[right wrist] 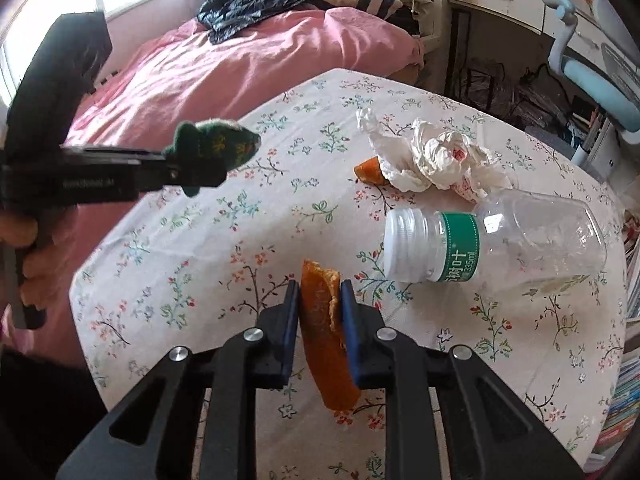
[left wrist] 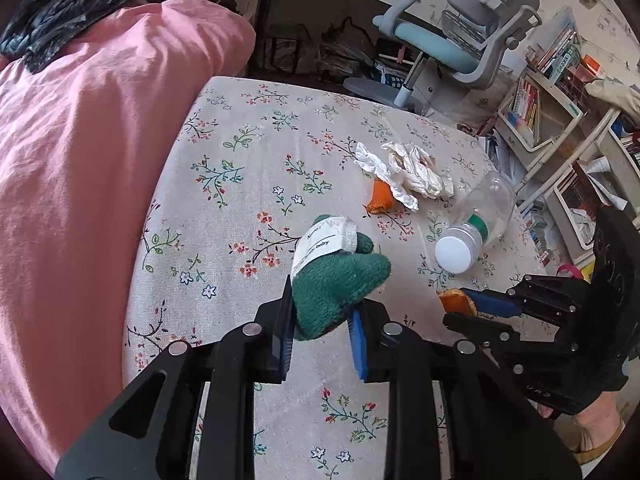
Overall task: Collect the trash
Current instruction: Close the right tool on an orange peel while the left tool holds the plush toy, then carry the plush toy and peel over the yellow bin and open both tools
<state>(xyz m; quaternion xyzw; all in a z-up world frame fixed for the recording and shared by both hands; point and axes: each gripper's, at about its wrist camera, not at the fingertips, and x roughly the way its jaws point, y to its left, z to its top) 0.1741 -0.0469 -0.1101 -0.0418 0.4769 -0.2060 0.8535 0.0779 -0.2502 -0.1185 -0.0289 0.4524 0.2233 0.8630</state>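
My left gripper (left wrist: 322, 312) is shut on a green knitted sock (left wrist: 336, 280) with a white label and holds it above the floral table (left wrist: 224, 208). It also shows in the right wrist view (right wrist: 212, 152). My right gripper (right wrist: 320, 308) is shut on a strip of orange peel (right wrist: 326, 340), seen from the left wrist view too (left wrist: 456, 302). On the table lie crumpled white tissue (right wrist: 436, 160), a second orange peel piece (right wrist: 368, 170) partly under it, and an empty clear plastic bottle (right wrist: 492, 236) on its side.
A pink bed (left wrist: 80, 140) borders the table on the left, with a black plastic bag (right wrist: 260, 4) on it. A grey and blue office chair (left wrist: 464, 36) and bookshelves (left wrist: 552, 92) stand beyond the far right edge.
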